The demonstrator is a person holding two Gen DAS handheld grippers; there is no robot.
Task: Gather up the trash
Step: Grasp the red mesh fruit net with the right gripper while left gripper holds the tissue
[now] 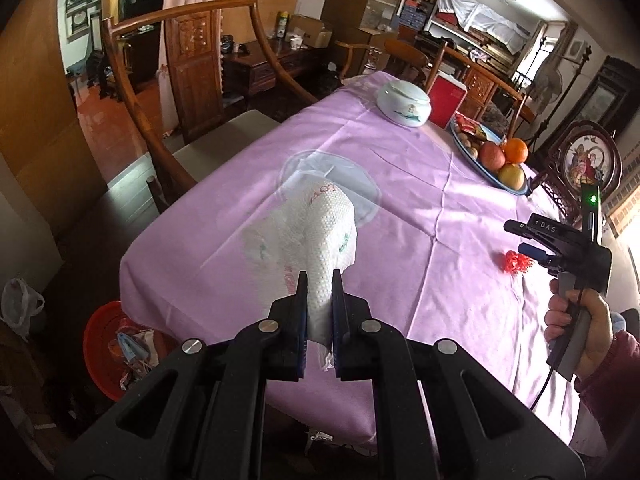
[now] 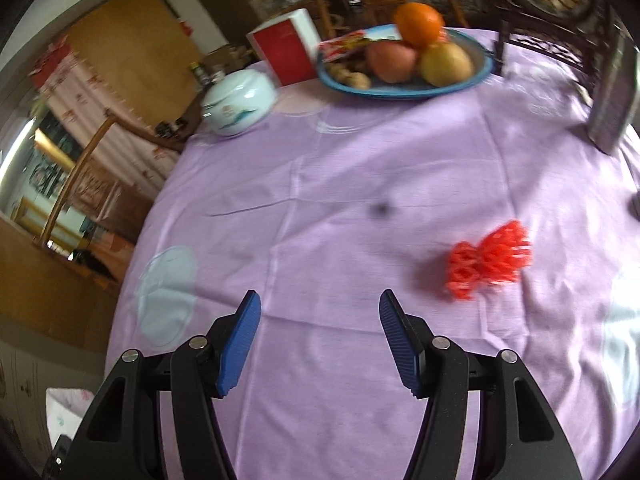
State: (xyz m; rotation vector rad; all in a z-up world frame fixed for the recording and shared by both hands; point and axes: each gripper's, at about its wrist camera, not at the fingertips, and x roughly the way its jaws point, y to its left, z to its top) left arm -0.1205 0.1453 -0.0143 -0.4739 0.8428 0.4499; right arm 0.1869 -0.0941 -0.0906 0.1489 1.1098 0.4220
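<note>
Left gripper [image 1: 320,280] clamped on crumpled paper towel [image 1: 320,228] above purple tablecloth [image 1: 420,200]. Right gripper [image 2: 316,300] jaws apart, empty; red mesh scrap [image 2: 490,260] near right.

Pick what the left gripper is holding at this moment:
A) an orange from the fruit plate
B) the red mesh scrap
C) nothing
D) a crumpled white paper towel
D: the left gripper is clamped on the crumpled white paper towel, while the red mesh scrap lies on the purple tablecloth.
</note>
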